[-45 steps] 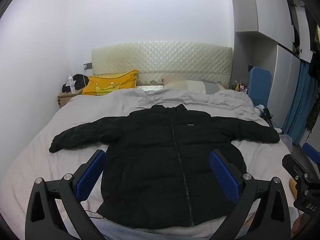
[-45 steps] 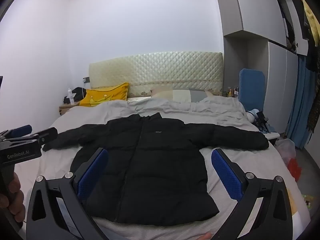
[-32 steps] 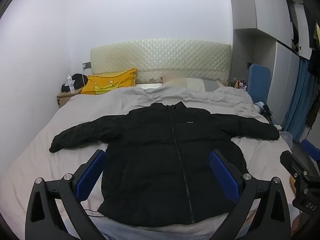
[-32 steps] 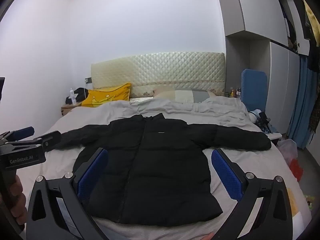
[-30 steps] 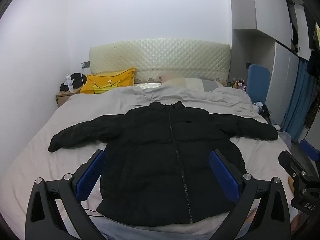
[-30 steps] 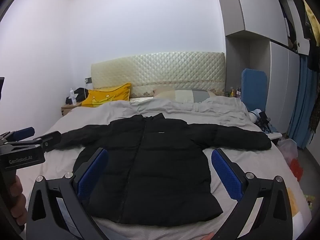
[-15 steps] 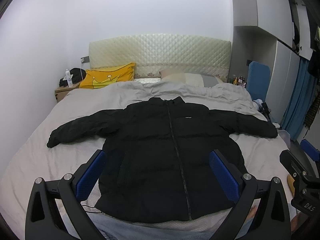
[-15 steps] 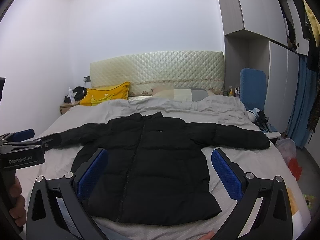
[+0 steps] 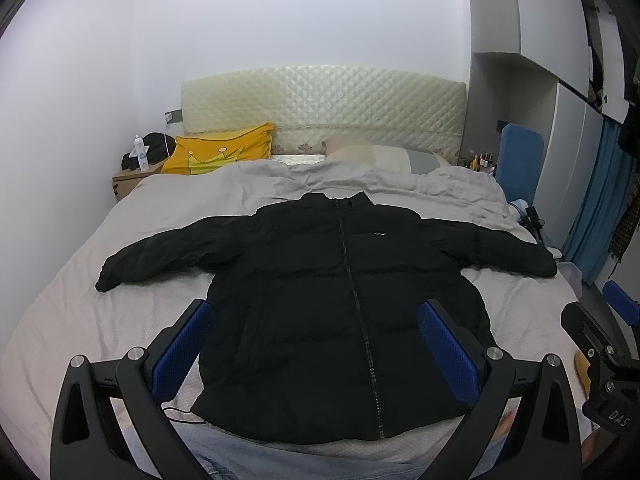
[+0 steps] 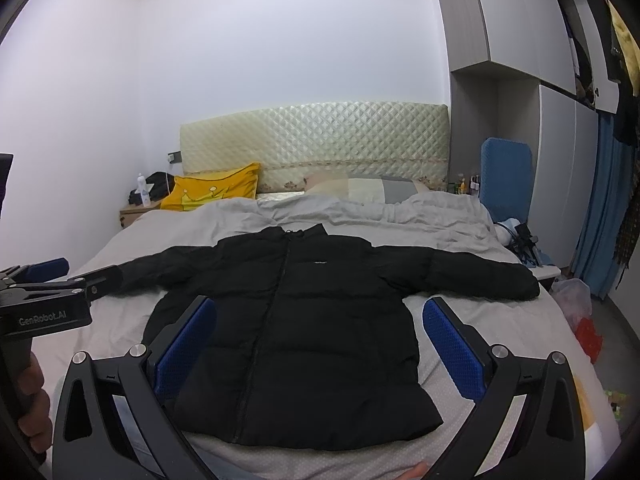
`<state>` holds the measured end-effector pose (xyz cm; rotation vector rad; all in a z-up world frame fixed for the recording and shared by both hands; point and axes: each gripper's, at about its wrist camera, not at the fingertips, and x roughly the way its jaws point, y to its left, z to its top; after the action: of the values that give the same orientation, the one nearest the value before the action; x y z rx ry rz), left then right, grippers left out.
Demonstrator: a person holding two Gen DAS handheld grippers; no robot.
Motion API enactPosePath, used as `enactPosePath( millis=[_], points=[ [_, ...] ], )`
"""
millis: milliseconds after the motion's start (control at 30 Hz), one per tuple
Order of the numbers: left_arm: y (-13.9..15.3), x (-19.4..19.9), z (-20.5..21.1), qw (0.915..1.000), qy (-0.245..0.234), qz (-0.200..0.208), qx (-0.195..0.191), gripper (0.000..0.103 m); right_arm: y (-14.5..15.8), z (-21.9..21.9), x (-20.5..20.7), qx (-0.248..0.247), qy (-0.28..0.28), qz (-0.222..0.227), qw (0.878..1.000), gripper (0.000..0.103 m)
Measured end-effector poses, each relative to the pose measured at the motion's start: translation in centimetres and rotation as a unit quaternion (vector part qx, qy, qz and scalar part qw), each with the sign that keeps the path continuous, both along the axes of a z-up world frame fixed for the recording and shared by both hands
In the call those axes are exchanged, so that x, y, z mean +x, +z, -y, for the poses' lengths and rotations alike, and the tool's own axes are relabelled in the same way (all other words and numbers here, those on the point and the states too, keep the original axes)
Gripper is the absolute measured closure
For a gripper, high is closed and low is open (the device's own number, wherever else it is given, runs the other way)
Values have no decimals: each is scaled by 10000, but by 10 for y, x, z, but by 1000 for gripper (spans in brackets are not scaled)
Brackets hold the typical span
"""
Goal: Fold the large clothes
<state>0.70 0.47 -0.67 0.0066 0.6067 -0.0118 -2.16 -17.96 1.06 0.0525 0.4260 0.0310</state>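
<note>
One black puffer jacket (image 9: 340, 312), zipped, front up, sleeves spread flat across the bed (image 9: 60, 312) — ready for folding — while you hold your left gripper (image 9: 316, 344) and right gripper (image 10: 320, 340) above its hem, both wide open, empty.

Both wrist views side by side from the bed (image 9: 60, 320) foot, facing the headboard (image 10: 312, 148)

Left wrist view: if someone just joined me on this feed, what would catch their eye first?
The black jacket, spread flat and zipped with both sleeves out, fills the middle of the grey bed. Behind it, a yellow pillow leans by the quilted headboard. Up close, the left hand-held gripper is open over the jacket's hem, holding nothing.
</note>
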Motion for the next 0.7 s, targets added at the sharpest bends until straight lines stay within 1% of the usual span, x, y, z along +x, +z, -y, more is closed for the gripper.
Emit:
enactPosePath(
  millis=[700],
  points=[
    [1,4,-9,9999,48,-71,-104,0,-6,-4,4,3,-5,-41,10000,0]
  ],
)
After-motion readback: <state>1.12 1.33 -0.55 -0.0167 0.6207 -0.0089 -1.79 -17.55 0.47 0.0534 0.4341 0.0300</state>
